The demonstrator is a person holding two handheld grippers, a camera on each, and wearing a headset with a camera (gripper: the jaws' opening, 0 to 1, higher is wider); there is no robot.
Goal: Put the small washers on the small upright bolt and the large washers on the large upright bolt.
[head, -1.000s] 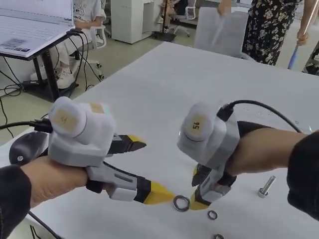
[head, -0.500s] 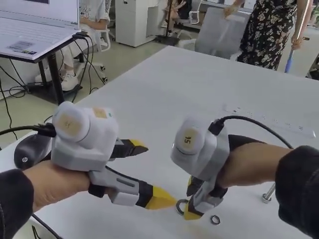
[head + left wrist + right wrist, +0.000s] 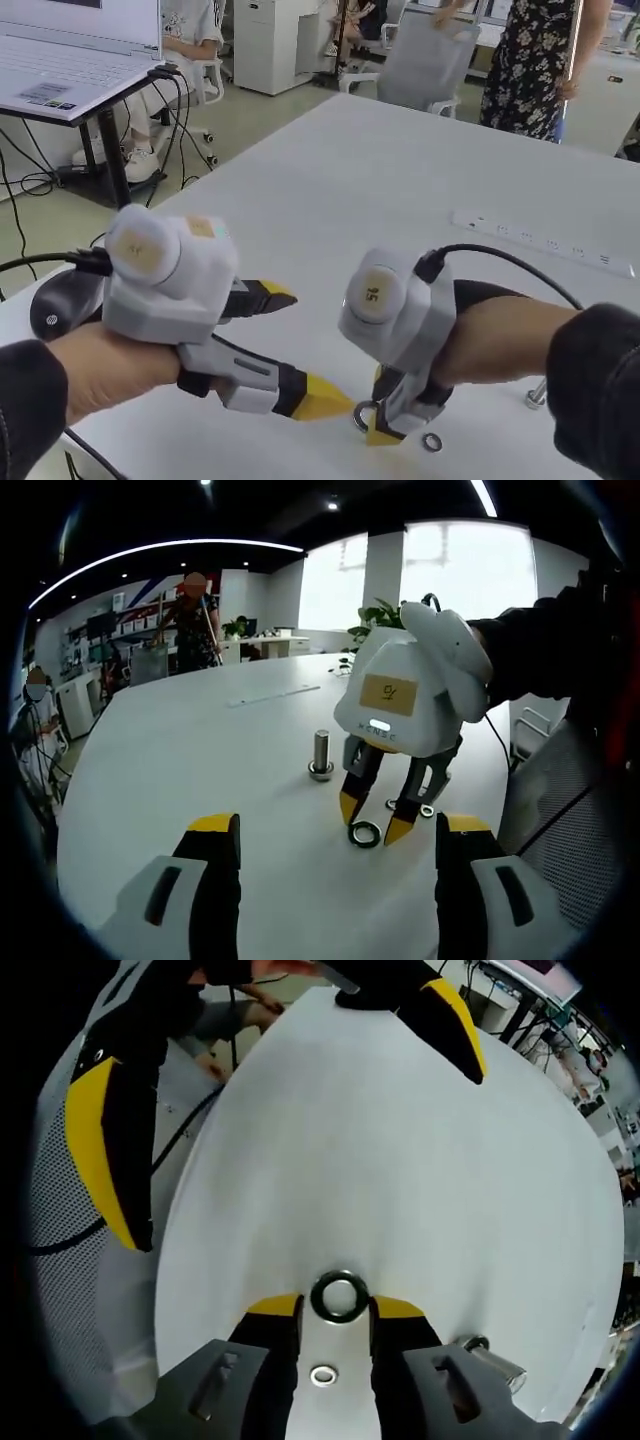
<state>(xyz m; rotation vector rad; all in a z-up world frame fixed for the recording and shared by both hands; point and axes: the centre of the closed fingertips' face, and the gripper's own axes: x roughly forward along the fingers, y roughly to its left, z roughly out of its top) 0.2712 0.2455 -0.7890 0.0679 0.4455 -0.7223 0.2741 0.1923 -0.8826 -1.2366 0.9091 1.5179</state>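
The large round steel washer [image 3: 340,1296] lies flat on the white table [image 3: 400,180]. Your right gripper [image 3: 337,1310] points down at it with its jaws drawn narrow, one yellow tip at each side of the washer's rim. You cannot tell from these views whether the tips actually pinch it.

Just behind the large washer, between those same jaws and nearer your hand, a small steel washer [image 3: 323,1375] lies flat on the table.

Your left gripper [image 3: 338,840] sits low over the table on the other side of the large washer. Its jaws are spread wide and hold nothing. In the head view its lower yellow tip is just beside the washer.

Seen from the left gripper view, a silver bolt [image 3: 321,755] stands upright on its head beyond the large washer. It is near the washer but not touching it.
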